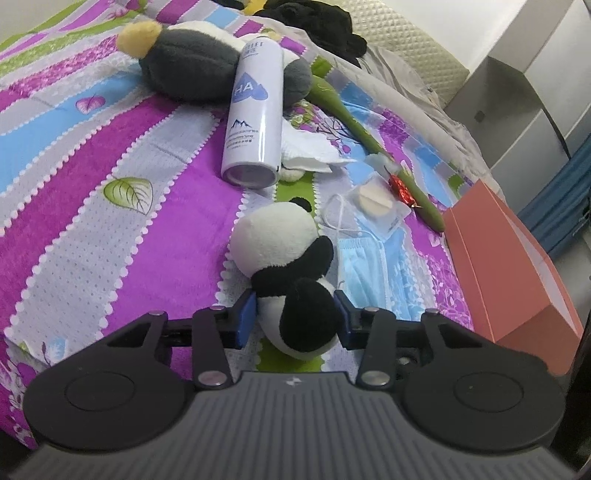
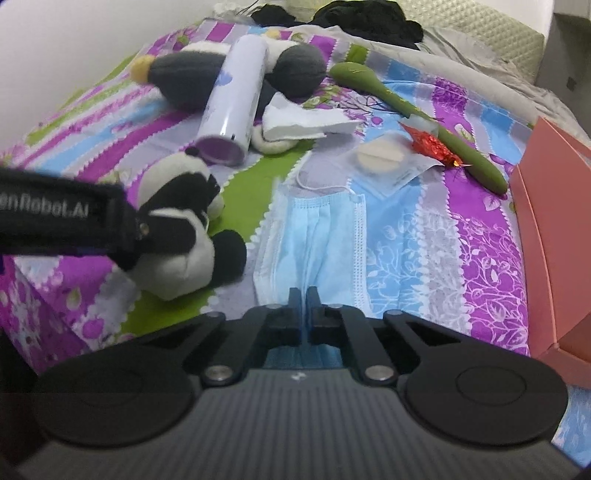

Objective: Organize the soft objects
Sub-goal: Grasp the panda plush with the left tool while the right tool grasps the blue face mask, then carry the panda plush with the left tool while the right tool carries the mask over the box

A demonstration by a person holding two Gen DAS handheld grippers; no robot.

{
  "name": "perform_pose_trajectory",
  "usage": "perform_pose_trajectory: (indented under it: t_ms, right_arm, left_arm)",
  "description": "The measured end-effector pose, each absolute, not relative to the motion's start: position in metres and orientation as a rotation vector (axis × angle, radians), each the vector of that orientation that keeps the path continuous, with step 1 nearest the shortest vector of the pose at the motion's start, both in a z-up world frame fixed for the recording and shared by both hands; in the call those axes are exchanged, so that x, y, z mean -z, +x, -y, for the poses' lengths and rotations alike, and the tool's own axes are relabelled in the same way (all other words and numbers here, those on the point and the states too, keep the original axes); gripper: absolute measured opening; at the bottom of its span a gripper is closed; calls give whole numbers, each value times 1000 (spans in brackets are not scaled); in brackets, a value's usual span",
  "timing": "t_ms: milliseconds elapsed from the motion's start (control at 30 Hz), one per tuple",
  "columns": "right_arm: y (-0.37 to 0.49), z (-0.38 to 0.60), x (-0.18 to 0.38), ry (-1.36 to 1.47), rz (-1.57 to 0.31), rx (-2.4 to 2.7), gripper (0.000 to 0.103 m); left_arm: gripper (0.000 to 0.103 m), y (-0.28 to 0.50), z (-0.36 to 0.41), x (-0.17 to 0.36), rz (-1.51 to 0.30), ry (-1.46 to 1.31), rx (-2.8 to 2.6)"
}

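A small black-and-white panda plush (image 1: 291, 273) lies on the patterned bed cover. My left gripper (image 1: 295, 314) has its blue pads on either side of the panda's lower body and is shut on it. From the right wrist view the panda (image 2: 184, 236) is at the left with the left gripper (image 2: 140, 229) on it. My right gripper (image 2: 304, 306) is shut and empty, just above the near edge of a blue face mask (image 2: 314, 240). A large grey penguin plush (image 1: 199, 62) lies at the back.
A white spray can (image 1: 255, 110) leans on the penguin. White tissue (image 1: 310, 147), a green plush stem (image 1: 373, 140) with a red wrapper (image 1: 402, 190), a bagged round puff (image 1: 376, 206), and an orange box (image 1: 517, 273) at the right. Black clothes (image 1: 317, 22) lie at the back.
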State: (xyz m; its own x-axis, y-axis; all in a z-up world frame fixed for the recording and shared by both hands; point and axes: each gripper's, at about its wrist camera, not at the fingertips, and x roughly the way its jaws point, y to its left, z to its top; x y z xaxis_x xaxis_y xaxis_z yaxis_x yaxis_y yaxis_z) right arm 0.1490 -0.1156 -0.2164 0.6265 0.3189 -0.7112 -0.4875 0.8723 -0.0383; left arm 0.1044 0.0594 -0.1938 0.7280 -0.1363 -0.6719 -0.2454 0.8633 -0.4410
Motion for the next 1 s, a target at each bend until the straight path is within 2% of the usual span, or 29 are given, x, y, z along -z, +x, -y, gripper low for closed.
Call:
perform_pose_trajectory:
  t_ms: [433,800,1000]
  right_arm:
    - [150,164,165,-112,-685,-408,6]
    - [156,204,97,-68,-583,-381,6]
    - [163,226,55,-61,-520,-354,6]
  left_arm:
    - [49,110,-42,163,-765,-459,17]
    - [49,139,-15,104,-734,-381,106]
    - [49,163,16,54,-687,-329,185]
